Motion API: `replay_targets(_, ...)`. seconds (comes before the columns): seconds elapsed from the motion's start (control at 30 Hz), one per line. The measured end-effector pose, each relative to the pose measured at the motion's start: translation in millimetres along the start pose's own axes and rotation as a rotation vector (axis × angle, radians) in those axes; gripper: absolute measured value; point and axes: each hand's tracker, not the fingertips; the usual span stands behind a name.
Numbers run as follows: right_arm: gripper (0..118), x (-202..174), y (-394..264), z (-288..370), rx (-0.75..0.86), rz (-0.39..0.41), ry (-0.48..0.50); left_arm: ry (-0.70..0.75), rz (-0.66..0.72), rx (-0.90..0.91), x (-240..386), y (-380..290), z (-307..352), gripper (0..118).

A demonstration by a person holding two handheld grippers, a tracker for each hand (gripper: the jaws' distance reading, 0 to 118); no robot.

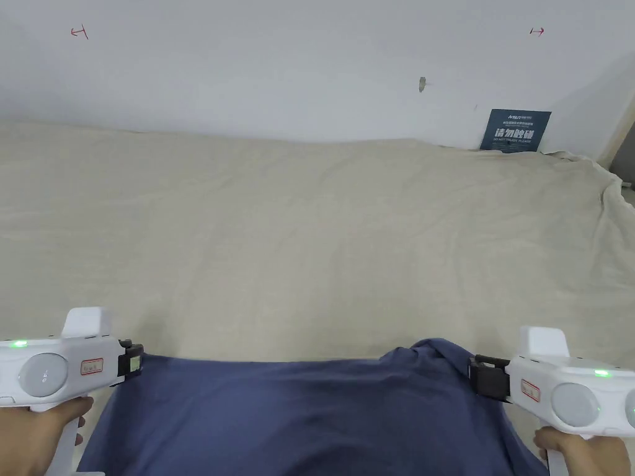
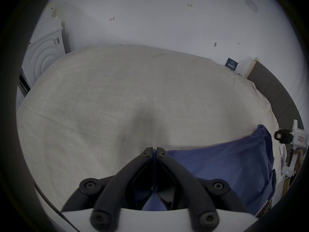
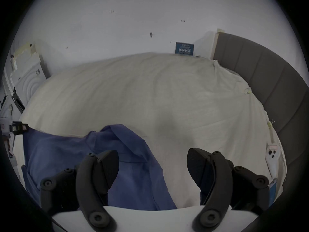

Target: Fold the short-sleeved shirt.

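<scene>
Left gripper (image 2: 154, 149) lower centre of its own view, jaws pressed together on edge of blue shirt (image 2: 225, 167), cloth pinched between them. Right gripper (image 3: 153, 165) at bottom of its view, jaws spread wide, nothing clamped; shirt bunched under its left jaw. In head view shirt (image 1: 297, 415) stretches along bottom edge of frame between both grippers, on beige bed sheet (image 1: 310, 235). White wall (image 1: 279, 68) above; blue sign (image 1: 516, 130) upper right.
</scene>
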Motion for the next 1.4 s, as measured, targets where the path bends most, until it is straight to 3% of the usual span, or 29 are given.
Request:
replay_targets(0.1,85,-10,3,-23,-0.067,0.042,-0.036,-0.001,-0.010,0.005,0,0,7,0)
replay_targets(0.17,75,-19,4,-30,-0.092,0.064,-0.032,0.000,-0.005,0.007,0,0,10,0)
replay_targets(0.2,55,-23,4,-33,-0.093,0.073,-0.038,0.001,-0.001,0.006,0,-1,11,0)
replay_targets(0.3,30,-35,5,-34,-0.116,0.159,-0.040,0.003,0.006,0.002,-5,-3,9,0)
replay_targets(0.33,1,-37,5,-31,-0.114,0.152,-0.038,0.003,0.009,0.001,-5,-5,10,0)
replay_targets(0.67,1,-35,-14,103,0.096,0.103,0.075,0.021,0.031,0.013,-8,-25,46,0)
replay_targets(0.93,1,9,-57,196,0.186,0.036,0.154,0.029,0.042,0.048,-11,-61,107,0)
replay_targets(1.2,1,32,-129,247,0.189,-0.007,0.186,0.013,0.060,0.063,-22,-116,165,0)
replay_targets(1.4,1,40,-186,242,0.107,-0.074,0.183,0.030,0.048,-0.007,-27,-167,172,0)
